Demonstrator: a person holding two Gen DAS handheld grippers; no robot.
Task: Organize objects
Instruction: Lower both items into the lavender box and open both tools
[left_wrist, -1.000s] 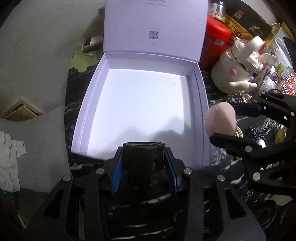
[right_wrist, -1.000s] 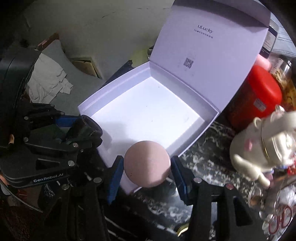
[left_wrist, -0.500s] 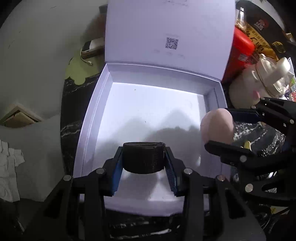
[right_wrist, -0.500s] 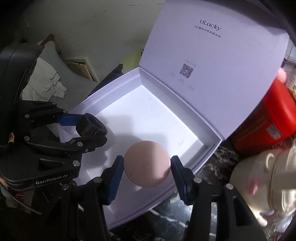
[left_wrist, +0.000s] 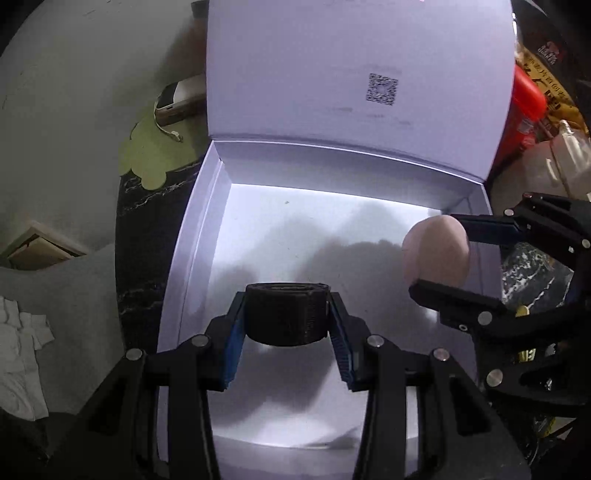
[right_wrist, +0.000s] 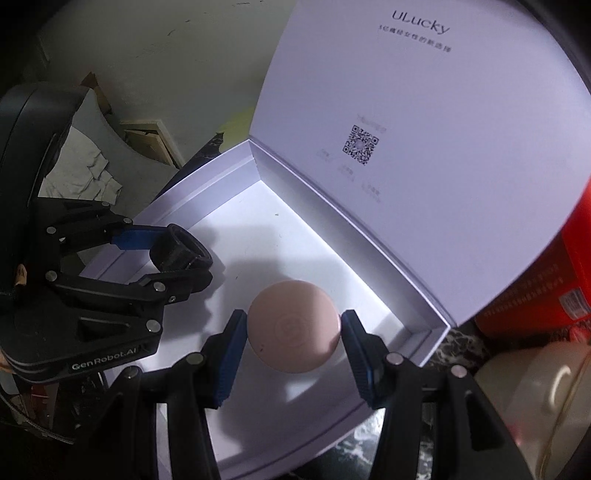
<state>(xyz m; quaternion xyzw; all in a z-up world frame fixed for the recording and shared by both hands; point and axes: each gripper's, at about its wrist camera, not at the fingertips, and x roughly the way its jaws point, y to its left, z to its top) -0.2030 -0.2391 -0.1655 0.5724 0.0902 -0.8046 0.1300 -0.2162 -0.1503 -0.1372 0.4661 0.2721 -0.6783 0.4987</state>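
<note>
An open white box (left_wrist: 199, 236) (right_wrist: 417, 343) lies on the dark marble counter, its lid (left_wrist: 354, 74) (right_wrist: 424, 110) standing up at the back. My left gripper (left_wrist: 286, 325) (right_wrist: 173, 258) is shut on a black woven band roll (left_wrist: 286, 314) (right_wrist: 181, 253) and hangs over the box's near-left floor. My right gripper (right_wrist: 291, 332) (left_wrist: 443, 258) is shut on a round pink pod (right_wrist: 293, 326) (left_wrist: 436, 254), held over the box's right side. The box floor under both is bare.
A red canister (left_wrist: 524, 110) (right_wrist: 554, 280) and a cream ceramic figure (right_wrist: 535, 391) stand right of the box. A green cutout mat (left_wrist: 155, 155) and a small silver device (left_wrist: 177, 99) lie behind its left corner. Grey cloth (left_wrist: 22, 354) lies far left.
Both grippers have moved forward and down, from outside the box's near edge to over its floor, each keeping its object. The box now looms larger.
</note>
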